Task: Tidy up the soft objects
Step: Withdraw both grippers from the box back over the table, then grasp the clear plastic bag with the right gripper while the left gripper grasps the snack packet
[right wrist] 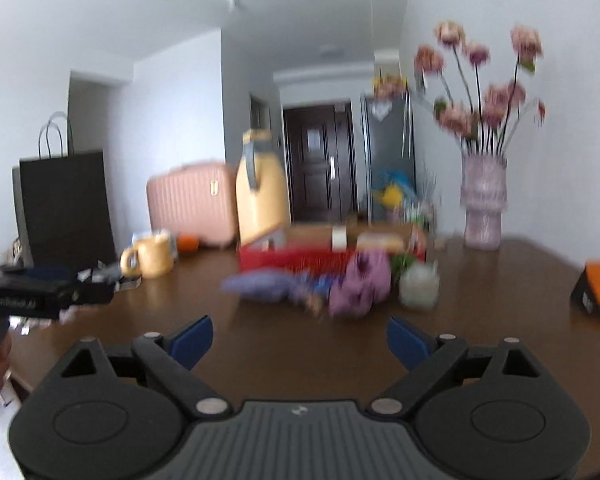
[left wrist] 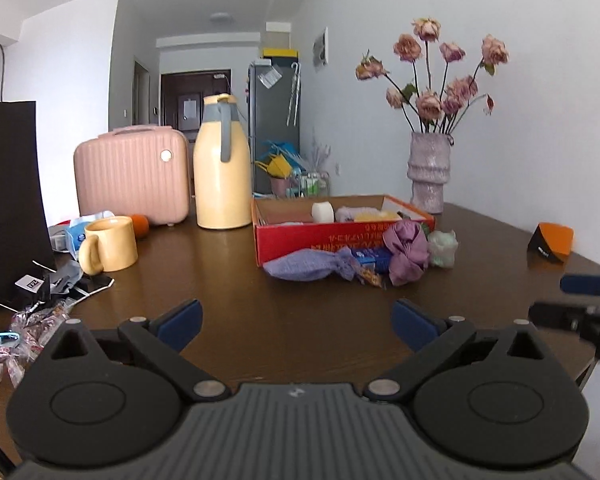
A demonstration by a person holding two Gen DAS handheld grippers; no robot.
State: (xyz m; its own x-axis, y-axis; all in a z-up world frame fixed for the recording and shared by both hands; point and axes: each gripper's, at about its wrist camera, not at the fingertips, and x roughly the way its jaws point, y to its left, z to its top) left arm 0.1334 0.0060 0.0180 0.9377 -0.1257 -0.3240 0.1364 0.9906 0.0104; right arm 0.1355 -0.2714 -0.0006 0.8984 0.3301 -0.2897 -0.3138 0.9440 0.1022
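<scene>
On the dark brown wooden table [left wrist: 300, 312], an open red cardboard box [left wrist: 320, 240] sits near the middle, in front of a tall cream-yellow jug with a grey handle [left wrist: 222, 168]. Inside the box: a white roll [left wrist: 323, 212] and a pale fluffy piece beside it; other contents are too small to tell.

Soft items lie in a row just in front of the box's near wall, on the table surface:
- lavender knitted cloth bundle [left wrist: 304, 266], leftmost, lying flat;
- mauve satin scrunchie [left wrist: 406, 254], touching the box's right front corner;
- pale green fluffy item [left wrist: 443, 248], just beside the scrunchie on its right.
A blue printed wrapper lies between the bundle and the scrunchie.

Left gripper [left wrist: 298, 322]: blue-padded jaws stand wide apart over bare table, nothing between them, well short of the soft items.
Right gripper [right wrist: 300, 340]: jaws likewise spread wide, nothing held. The right wrist view is motion-blurred, so the item outlines there are uncertain, but the same row appears ahead of it.

Surroundings: yellow ceramic mug [left wrist: 110, 250] at left, pink ribbed hard-shell case [left wrist: 132, 174] behind it, mottled lilac vase of dried pink roses [left wrist: 428, 172] at the table's far right.
</scene>
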